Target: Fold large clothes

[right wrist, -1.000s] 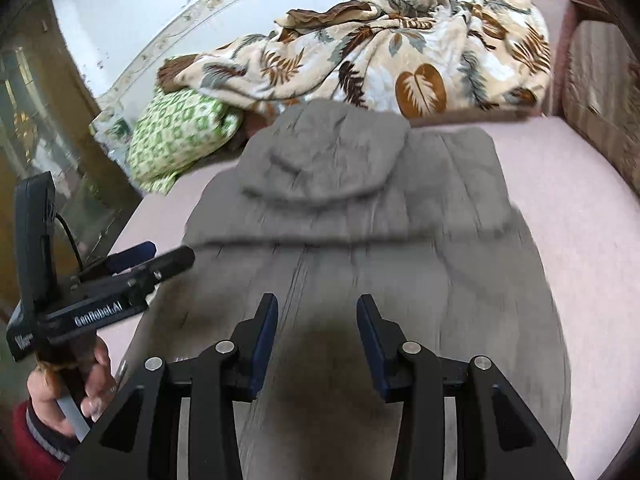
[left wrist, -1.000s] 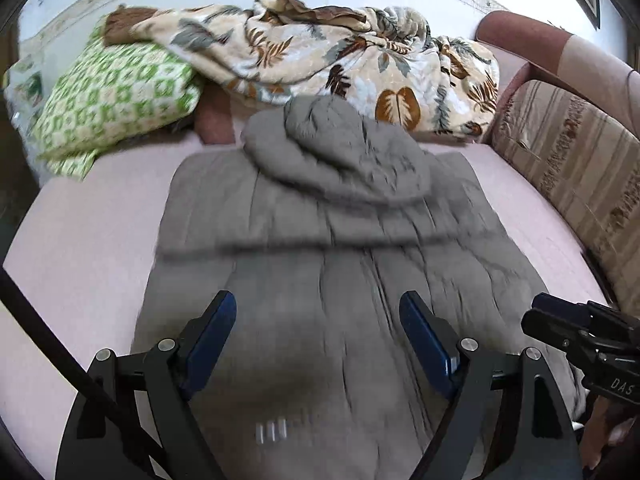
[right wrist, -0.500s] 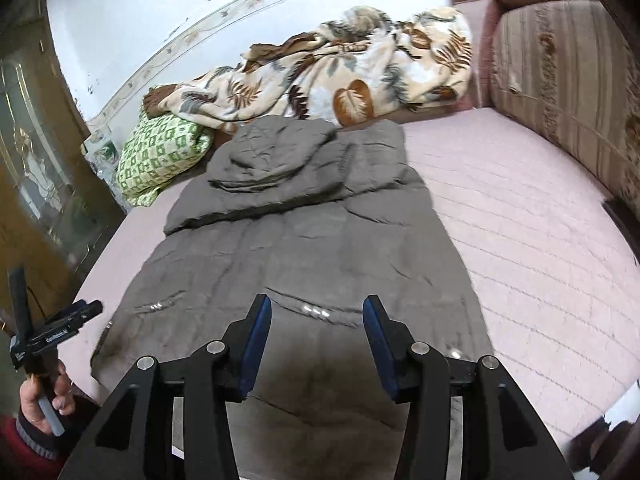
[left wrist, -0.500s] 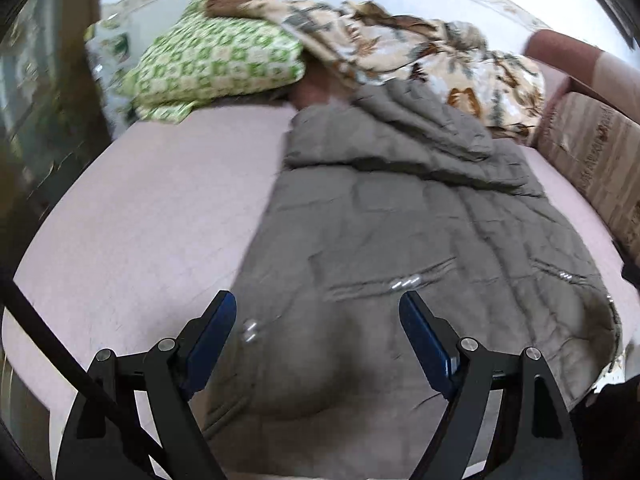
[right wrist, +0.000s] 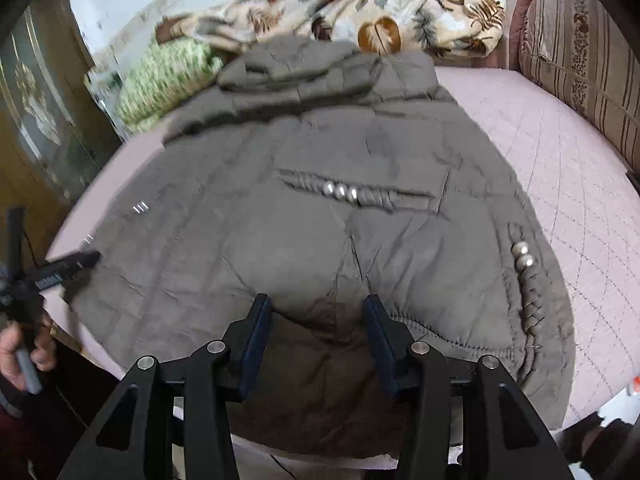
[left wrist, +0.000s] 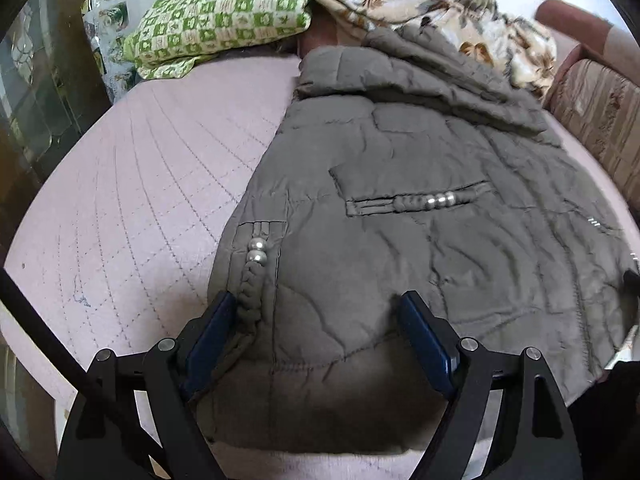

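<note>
A large grey-brown quilted hooded jacket (left wrist: 400,208) lies flat on the pink quilted bed (left wrist: 140,200), hood toward the far pillows. It also shows in the right wrist view (right wrist: 320,232). My left gripper (left wrist: 316,320) is open, low over the jacket's bottom left hem, fingers either side of the fabric. My right gripper (right wrist: 316,320) is open over the bottom hem, right of the jacket's middle. The left gripper's tip (right wrist: 76,262) shows at the jacket's left edge in the right wrist view.
A green checked pillow (left wrist: 224,20) and a leaf-print blanket (right wrist: 380,20) lie at the head of the bed. A striped sofa cushion (right wrist: 580,72) stands at the right. A dark glass cabinet (right wrist: 36,120) is at the left. The bed's near edge runs just under the grippers.
Both grippers pulled back and dropped to the jacket's bottom hem. The left gripper went to the left corner, the right gripper toward the right side. Both stayed open.
</note>
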A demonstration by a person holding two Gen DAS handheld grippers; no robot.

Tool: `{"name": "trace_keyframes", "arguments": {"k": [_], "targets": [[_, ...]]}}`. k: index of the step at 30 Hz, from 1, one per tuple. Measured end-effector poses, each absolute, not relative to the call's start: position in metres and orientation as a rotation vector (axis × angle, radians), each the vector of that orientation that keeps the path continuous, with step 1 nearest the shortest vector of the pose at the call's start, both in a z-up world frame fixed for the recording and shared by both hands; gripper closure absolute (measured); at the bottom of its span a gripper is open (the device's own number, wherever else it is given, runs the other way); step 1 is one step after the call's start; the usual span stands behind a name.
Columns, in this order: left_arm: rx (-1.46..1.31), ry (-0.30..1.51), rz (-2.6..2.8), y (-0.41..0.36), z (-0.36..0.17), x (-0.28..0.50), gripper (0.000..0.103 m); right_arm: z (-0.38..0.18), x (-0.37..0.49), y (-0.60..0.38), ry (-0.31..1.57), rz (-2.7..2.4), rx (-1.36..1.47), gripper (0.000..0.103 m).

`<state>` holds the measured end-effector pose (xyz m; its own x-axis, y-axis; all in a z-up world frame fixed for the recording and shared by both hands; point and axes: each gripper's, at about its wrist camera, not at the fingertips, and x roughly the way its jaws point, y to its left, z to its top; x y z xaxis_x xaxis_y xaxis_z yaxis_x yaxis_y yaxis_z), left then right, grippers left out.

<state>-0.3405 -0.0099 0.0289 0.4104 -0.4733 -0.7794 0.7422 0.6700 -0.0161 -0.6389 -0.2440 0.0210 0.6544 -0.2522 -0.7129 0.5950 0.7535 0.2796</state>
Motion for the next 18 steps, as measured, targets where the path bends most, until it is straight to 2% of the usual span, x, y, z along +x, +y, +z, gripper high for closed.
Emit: {"name": "trace_keyframes", "arguments": {"k": [6,15,18], "targets": [[0.249,0.826,-0.774,0.025,0.043,-0.327,0.02,0.049,-0.699,-0.267,0.492,-0.588,0.635,0.051],[0.048,0.993,-0.687,0.061,0.023,-0.285,0.02,0.026,-0.763,-0.304,0.422,-0.746,0.858,0.051],[0.016,1.03,-0.679,0.064,0.017,-0.28,0.02,0.02,-0.769,-0.309,0.424,-0.742,0.902,0.047]]}}
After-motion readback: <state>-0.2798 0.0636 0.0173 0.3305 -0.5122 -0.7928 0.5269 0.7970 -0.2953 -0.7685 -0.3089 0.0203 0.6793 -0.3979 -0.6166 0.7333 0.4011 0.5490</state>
